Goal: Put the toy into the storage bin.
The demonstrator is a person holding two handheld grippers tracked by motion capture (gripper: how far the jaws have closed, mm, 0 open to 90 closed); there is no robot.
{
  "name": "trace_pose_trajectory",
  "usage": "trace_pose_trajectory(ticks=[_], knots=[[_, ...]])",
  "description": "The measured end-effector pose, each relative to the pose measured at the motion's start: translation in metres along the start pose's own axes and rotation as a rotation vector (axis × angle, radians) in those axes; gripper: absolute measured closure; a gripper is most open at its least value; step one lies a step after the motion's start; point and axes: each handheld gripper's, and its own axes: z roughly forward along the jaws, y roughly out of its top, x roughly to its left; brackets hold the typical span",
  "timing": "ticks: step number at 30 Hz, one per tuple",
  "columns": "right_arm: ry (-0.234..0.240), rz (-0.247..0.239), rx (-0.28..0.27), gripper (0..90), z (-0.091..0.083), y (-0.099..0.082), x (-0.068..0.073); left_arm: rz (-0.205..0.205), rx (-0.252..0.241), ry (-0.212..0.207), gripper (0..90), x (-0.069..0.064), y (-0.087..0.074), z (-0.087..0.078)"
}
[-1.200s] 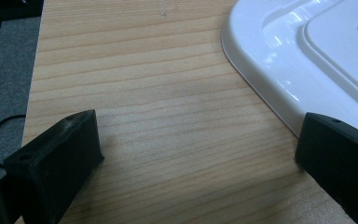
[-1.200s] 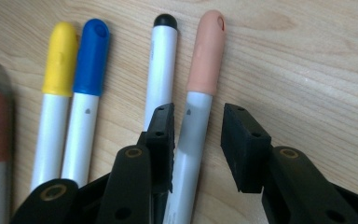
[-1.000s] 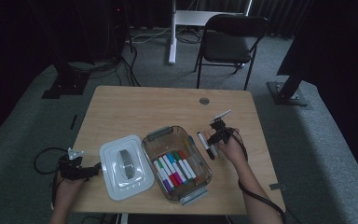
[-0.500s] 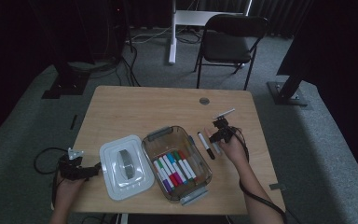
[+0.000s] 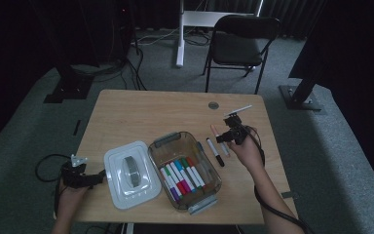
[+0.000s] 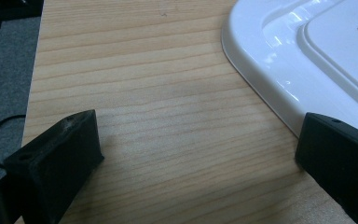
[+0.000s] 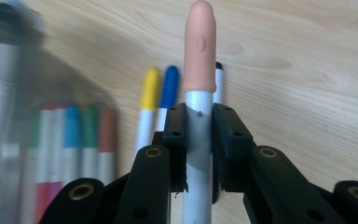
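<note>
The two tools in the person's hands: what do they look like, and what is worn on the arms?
Both are black. The right tool has two blocky black jaws on arms with brass-coloured rivets. The left tool has plain black block jaws. A black cable trails from it. The forearms are bare, without sleeves.

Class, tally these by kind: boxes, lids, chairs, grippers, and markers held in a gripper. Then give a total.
box: 1
lid: 1
chair: 1
grippers: 2, the left gripper and the right gripper
marker held in the right gripper: 1
Total: 6
</note>
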Motion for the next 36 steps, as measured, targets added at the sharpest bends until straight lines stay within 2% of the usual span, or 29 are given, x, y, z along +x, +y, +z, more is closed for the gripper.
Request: trace_pose_trajectory(ticks=[11, 13, 20, 26, 30, 36], knots=[[0.072, -0.069, -0.062, 76.6, -0.045, 0.006, 0.044, 0.0, -0.001, 0.001, 0.5, 0.0, 0.0, 0.0], [0.074, -0.078, -0.064, 76.6, -0.048, 0.006, 0.049, 0.0, -0.001, 0.001, 0.5, 0.0, 0.0, 0.0], [0.14, -0.163, -0.075, 76.6, -0.062, 0.009, 0.087, 0.001, 0.001, 0.0, 0.5, 0.0, 0.0, 0.0], [0.21, -0.215, -0.054, 76.6, -0.055, 0.005, 0.118, -0.001, 0.0, 0.0, 0.5, 0.0, 0.0, 0.0], [0.238, -0.238, -0.024, 76.6, -0.043, 0.003, 0.136, -0.002, 0.0, 0.0, 0.5, 0.0, 0.0, 0.0], [0.265, -0.262, 0.028, 76.6, -0.025, -0.003, 0.153, 0.0, 0.002, 0.0, 0.5, 0.0, 0.0, 0.0]])
